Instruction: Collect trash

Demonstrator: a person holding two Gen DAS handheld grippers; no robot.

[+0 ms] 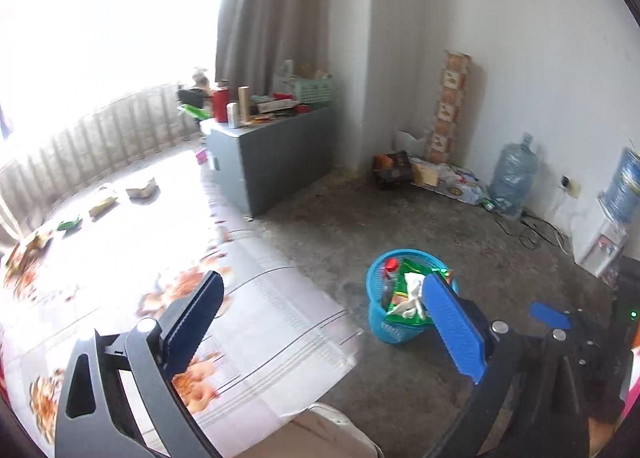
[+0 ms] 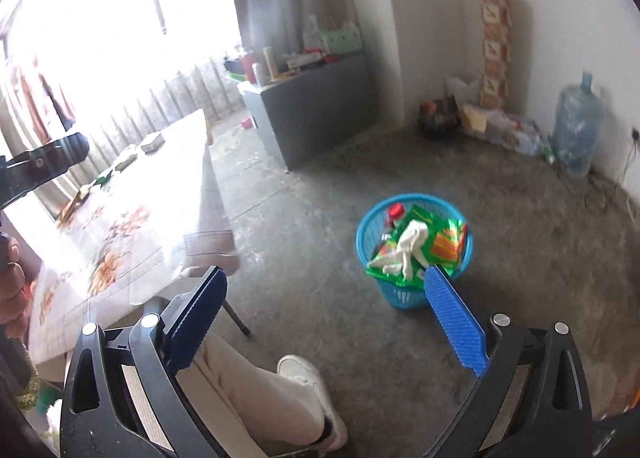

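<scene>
A blue plastic basket (image 1: 378,314) stands on the concrete floor, filled with green snack wrappers (image 1: 408,282), crumpled white paper and a red-capped bottle (image 1: 391,265). It also shows in the right wrist view (image 2: 366,236). My left gripper (image 1: 324,290) is open and empty, held over the table edge and floor. My right gripper (image 2: 326,286) is open and empty above the floor, left of the basket. Several small wrappers (image 1: 102,202) lie on the far part of the floral tablecloth (image 1: 256,318).
A grey cabinet (image 1: 272,162) with clutter on top stands by the curtain. Boxes and bags sit in the corner (image 1: 424,174), with a water jug (image 1: 514,174) and a dispenser (image 1: 604,234) along the right wall. The person's leg and white shoe (image 2: 304,378) are below the right gripper.
</scene>
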